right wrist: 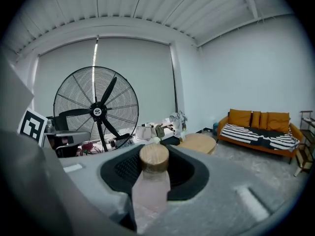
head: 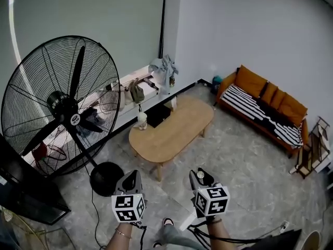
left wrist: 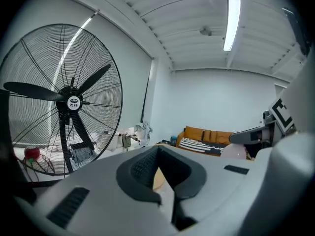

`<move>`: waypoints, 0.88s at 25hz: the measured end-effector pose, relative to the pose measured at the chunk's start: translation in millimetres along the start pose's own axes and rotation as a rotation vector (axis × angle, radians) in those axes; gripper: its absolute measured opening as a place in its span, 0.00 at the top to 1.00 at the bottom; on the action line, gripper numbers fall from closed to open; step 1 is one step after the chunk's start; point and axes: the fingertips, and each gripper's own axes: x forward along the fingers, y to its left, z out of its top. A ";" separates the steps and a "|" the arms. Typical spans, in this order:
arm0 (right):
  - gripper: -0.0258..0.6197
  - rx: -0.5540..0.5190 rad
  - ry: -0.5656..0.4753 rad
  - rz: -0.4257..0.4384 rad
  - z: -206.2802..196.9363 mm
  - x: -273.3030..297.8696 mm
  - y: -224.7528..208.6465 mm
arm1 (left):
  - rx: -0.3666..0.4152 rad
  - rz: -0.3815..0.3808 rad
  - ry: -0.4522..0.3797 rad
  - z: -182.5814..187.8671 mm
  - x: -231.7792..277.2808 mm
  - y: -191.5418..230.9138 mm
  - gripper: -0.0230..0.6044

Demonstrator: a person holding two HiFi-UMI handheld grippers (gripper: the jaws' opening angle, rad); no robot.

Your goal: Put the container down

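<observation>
The container (right wrist: 151,183) is a pale pink bottle with a round wooden cap, standing upright between the dark pads of my right gripper (right wrist: 153,167), which is shut on it. In the head view only its cap (head: 200,174) shows, at the tip of the right gripper (head: 200,177), held in the air above the grey floor. My left gripper (head: 130,178) hangs beside it at the same height. In the left gripper view the left gripper (left wrist: 160,173) has its jaws drawn together with nothing between them. The oval wooden coffee table (head: 174,129) lies ahead of both.
A large black pedestal fan (head: 67,103) stands at the left, its round base (head: 105,178) close to my left gripper. A small white object (head: 141,120) sits on the table's near-left end. An orange sofa (head: 265,108) lines the right wall. A cluttered ledge (head: 140,87) runs under the window.
</observation>
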 end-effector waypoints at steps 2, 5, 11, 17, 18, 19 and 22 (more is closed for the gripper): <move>0.76 -0.006 0.006 0.005 7.0 12.6 -10.6 | -0.004 0.002 0.000 5.0 16.5 -2.3 0.97; 0.76 -0.011 0.012 0.014 18.0 31.1 -26.7 | -0.009 0.008 0.003 11.9 40.4 -5.3 0.97; 0.76 -0.010 0.017 0.038 37.7 68.6 -58.5 | -0.002 0.017 0.007 25.2 85.1 -13.1 0.97; 0.76 -0.013 0.019 0.071 52.0 101.9 -83.8 | 0.007 0.046 0.013 35.3 120.9 -16.7 0.97; 0.76 -0.014 0.018 0.075 53.8 105.9 -87.7 | 0.010 0.049 0.012 36.7 125.6 -18.2 0.97; 0.76 -0.014 0.017 0.079 55.4 109.5 -91.5 | 0.014 0.052 0.011 38.2 129.9 -19.8 0.97; 0.76 -0.011 0.020 0.085 57.8 119.1 -100.0 | 0.027 0.057 0.016 40.1 141.5 -22.3 0.97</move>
